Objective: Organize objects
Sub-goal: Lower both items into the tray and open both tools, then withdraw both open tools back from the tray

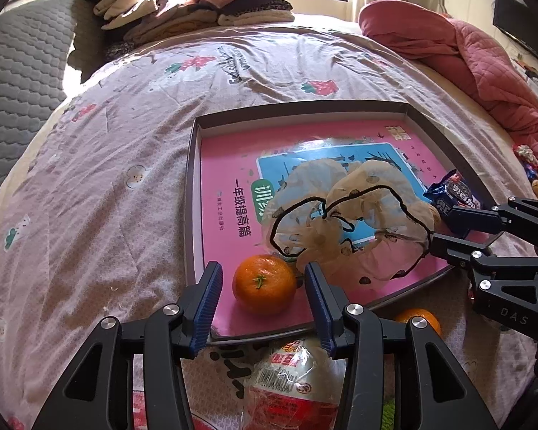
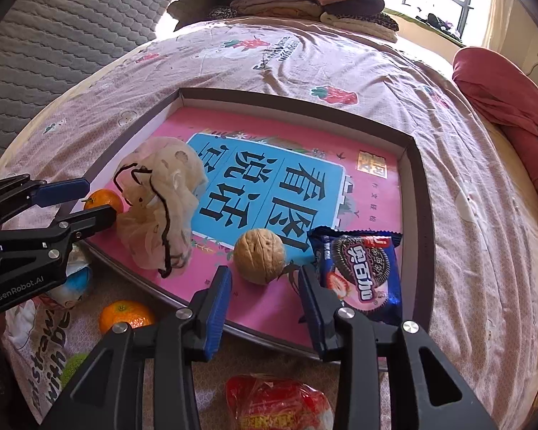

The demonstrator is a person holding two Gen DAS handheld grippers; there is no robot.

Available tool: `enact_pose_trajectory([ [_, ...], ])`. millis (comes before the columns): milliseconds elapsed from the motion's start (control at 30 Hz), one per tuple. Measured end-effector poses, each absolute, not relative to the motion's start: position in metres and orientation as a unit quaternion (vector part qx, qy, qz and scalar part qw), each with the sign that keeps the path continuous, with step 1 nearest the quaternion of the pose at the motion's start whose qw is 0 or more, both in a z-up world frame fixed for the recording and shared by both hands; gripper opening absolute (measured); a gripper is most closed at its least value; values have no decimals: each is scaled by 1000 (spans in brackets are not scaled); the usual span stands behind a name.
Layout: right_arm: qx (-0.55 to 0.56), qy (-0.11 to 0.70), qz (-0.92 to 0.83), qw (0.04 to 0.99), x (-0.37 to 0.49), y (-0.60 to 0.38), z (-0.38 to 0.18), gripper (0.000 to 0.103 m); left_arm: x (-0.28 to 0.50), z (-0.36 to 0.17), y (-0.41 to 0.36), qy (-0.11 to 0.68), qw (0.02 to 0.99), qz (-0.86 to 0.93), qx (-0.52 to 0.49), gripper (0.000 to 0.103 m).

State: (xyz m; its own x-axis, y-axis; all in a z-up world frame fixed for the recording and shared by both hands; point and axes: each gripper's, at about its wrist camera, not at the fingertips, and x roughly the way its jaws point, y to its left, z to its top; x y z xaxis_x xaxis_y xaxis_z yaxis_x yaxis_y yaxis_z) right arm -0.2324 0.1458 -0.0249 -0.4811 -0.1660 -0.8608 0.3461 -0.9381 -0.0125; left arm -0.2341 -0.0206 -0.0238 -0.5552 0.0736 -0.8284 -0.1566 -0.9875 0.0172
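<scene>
Both my grippers stand released inside the tray (image 2: 418,165) — left gripper (image 1: 263,279) around the tangerine (image 1: 263,283), right gripper (image 2: 265,279) around the walnut (image 2: 258,255) — so I'd lift straight out, nudging nothing.

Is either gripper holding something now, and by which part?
Nothing is held. The left gripper stands open around the orange, the right gripper open around the walnut; both lie free in the tray.

so it's a bed (image 1: 100,186) with a pink strawberry-print cover, and sitting right on it: a shallow tray (image 2: 418,193), a loose tangerine (image 2: 126,317) beside it, a red-wrapped packet (image 2: 278,406), folded clothes (image 1: 193,7) and a red quilt (image 1: 459,50) further back
</scene>
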Motion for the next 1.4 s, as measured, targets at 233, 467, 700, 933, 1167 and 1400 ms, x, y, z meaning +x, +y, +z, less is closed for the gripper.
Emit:
enact_pose_trajectory([
  [233,487,84,-857,147,-226,149,-21,39,-225,-16,-19,45,67,883,-462,50],
  [467,462,66,-873,145,-207,155,-7,39,-213,-4,-22,36,67,890,-449,50],
  [700,427,44,-891,144,-189,166,6,41,-200,9,-21,33,62,899,-432,54],
  [933,406,21,-901,155,-177,177,18,43,-187,22,-17,26,58,909,-413,56],
  [1167,376,9,-912,164,-165,180,34,49,-176,33,-9,30,67,917,-392,59],
  [1400,364,13,-915,175,-161,175,39,49,-170,40,-10,31,63,922,-382,60],
])
